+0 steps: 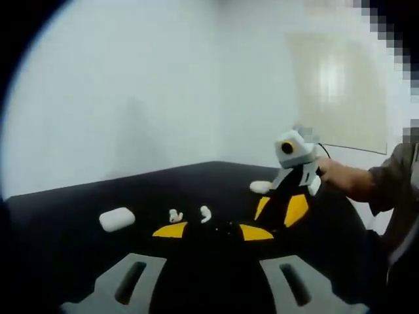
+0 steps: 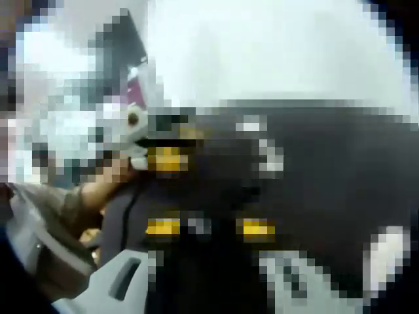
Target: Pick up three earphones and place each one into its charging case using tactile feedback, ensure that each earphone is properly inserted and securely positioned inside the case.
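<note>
Black and matte, the desk (image 1: 78,216) runs under both tools. Nearest in the left gripper view, the left tool (image 1: 213,230) shows two grey slotted jaws ending in yellow tips, spread apart with bare desk between them and nothing in their hold. Just beyond those tips lie two small white earphones, the left earphone (image 1: 175,216) and the right earphone (image 1: 205,213), near each other but apart, both glossy and rounded; they are too small to tell which way their stems point. To their left sits a closed charging case (image 1: 117,219), a smooth white pill shape with its long axis lying roughly across the view. Farther off, to the right, a second white case (image 1: 260,187) rests on the desk beside the right tool (image 1: 280,209), held in a person's hand (image 1: 337,175); its yellow tips stand a little apart, close to the desk. In the right gripper view the picture is too blocky to judge more.
</note>
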`<state>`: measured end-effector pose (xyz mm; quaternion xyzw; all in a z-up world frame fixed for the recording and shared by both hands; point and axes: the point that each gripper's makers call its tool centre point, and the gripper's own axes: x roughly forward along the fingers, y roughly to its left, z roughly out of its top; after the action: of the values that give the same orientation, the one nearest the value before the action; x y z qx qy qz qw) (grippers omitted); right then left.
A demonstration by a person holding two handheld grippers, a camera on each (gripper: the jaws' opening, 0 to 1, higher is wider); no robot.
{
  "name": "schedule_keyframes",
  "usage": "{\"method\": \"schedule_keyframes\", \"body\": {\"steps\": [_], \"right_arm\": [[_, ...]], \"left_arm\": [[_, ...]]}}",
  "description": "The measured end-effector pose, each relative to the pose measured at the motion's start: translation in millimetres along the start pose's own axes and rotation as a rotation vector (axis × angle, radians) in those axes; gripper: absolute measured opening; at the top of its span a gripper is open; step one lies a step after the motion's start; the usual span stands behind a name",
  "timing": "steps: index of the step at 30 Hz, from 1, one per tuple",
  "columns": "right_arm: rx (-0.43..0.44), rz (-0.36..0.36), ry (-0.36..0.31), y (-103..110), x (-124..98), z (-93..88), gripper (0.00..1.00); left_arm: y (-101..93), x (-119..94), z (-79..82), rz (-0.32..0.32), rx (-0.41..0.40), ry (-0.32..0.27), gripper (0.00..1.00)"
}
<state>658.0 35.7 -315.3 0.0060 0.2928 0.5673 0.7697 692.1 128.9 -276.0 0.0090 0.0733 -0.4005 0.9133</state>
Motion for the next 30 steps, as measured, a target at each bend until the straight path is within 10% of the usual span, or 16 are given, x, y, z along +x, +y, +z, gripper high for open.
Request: {"method": "schedule_keyframes", "body": {"steps": [12, 20, 24, 30], "right_arm": [[-0.019, -0.033, -0.004, 4.1, -25.8, -18.0, 0.31], [0.026, -0.029, -0.124, -4.7, -26.7, 10.1, 0.31], [0.033, 0.008, -0.020, -4.2, -10.7, -7.9, 0.31], [-0.011, 0.024, -0.043, 6.5, -7.3, -5.3, 0.32]], "left_arm": [[-4.0, 1.5, -2.2, -0.002, 0.009, 0.009, 0.26], [-2.2, 1.2, -3.0, 0.002, 0.016, 0.015, 0.26], [-1.8, 1.5, -4.0, -0.001, 0.020, 0.022, 0.26], [-0.7, 0.9, -2.7, 0.000, 0.025, 0.019, 0.25]]}}
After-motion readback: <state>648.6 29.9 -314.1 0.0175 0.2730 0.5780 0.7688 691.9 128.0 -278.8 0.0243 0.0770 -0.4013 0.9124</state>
